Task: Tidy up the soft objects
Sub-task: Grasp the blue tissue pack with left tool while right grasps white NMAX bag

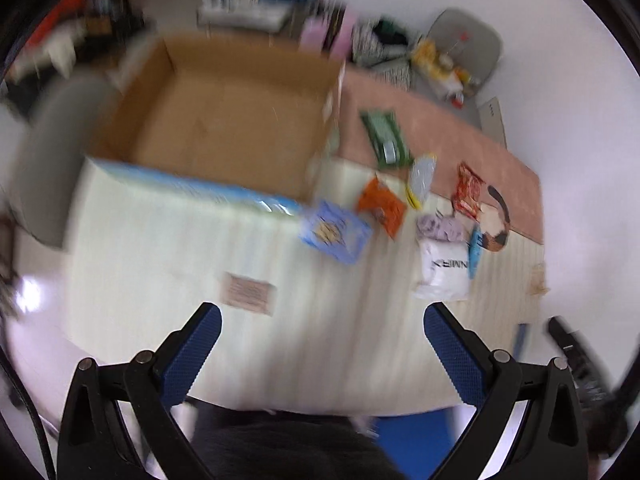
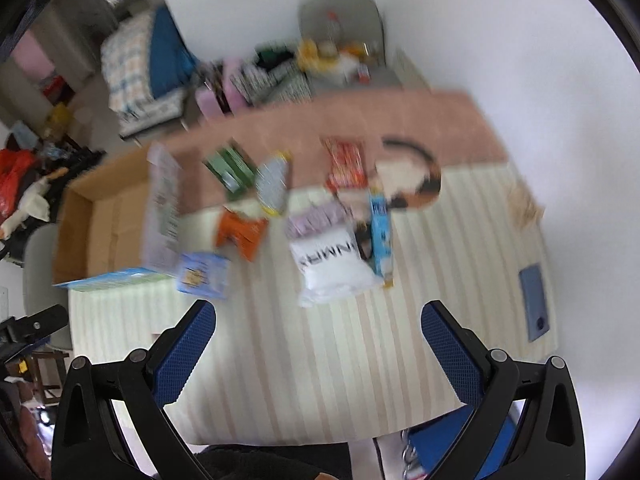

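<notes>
Soft packets lie on a striped table (image 1: 160, 264) (image 2: 304, 380): a white bag (image 1: 444, 272) (image 2: 336, 272), a light blue packet (image 1: 336, 232) (image 2: 202, 276), an orange packet (image 1: 382, 206) (image 2: 242, 234), a green pack (image 1: 386, 140) (image 2: 230, 170), a red packet (image 1: 468, 192) (image 2: 346, 164), a lilac cloth (image 1: 440, 226) (image 2: 316, 216) and a silver pouch (image 1: 420, 178) (image 2: 274, 184). An open, empty cardboard box (image 1: 224, 120) (image 2: 104, 220) stands at the left. My left gripper (image 1: 322, 330) and right gripper (image 2: 318, 328) are open and empty, above the table's near part. Both views are blurred.
A pink cloth (image 1: 440, 120) (image 2: 360, 120) covers the table's far strip. A blue phone (image 2: 534, 304) lies at the right edge. A tall blue packet (image 2: 380, 236) lies beside the white bag. A chair (image 2: 340, 20) and clutter stand behind the table.
</notes>
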Motion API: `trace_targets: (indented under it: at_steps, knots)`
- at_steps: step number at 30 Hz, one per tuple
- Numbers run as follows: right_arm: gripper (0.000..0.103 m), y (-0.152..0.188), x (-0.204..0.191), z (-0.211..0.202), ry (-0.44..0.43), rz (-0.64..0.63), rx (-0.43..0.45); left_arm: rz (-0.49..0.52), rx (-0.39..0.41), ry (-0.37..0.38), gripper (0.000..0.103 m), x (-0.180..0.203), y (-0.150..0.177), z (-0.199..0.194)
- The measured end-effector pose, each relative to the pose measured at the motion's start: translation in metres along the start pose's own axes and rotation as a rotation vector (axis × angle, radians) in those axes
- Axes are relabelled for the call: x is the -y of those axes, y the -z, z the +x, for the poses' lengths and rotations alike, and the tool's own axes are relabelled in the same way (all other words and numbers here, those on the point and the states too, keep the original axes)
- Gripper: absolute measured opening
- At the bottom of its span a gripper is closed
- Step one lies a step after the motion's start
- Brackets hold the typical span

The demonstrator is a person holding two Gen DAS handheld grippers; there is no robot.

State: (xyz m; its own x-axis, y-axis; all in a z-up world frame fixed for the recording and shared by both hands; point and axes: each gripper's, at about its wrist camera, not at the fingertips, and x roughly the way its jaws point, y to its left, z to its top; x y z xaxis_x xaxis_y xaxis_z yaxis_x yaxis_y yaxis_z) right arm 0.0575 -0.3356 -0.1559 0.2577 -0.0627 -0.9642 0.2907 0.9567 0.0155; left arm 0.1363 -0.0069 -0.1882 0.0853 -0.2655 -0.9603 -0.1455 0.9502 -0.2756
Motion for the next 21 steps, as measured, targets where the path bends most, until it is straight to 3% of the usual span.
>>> trace_targets:
  at_steps: [4,10,17,21]
  knots:
    - [0.103,-0.021,0.025,0.092,-0.018,0.059,-0.133,-0.166,-0.161,0.106,0.096,0.002,-0.018,0.077]
    - [0.103,-0.048,0.046,0.205,0.012,0.105,-0.264,-0.302,-0.205,0.089,0.092,0.02,-0.043,0.152]
    - [0.103,-0.048,0.031,0.255,0.071,0.021,-0.287,-0.393,-0.187,-0.066,0.092,0.032,-0.065,0.216]
    - [0.103,-0.044,0.022,0.272,0.08,-0.014,-0.291,-0.36,-0.164,-0.2,0.092,0.039,-0.068,0.237]
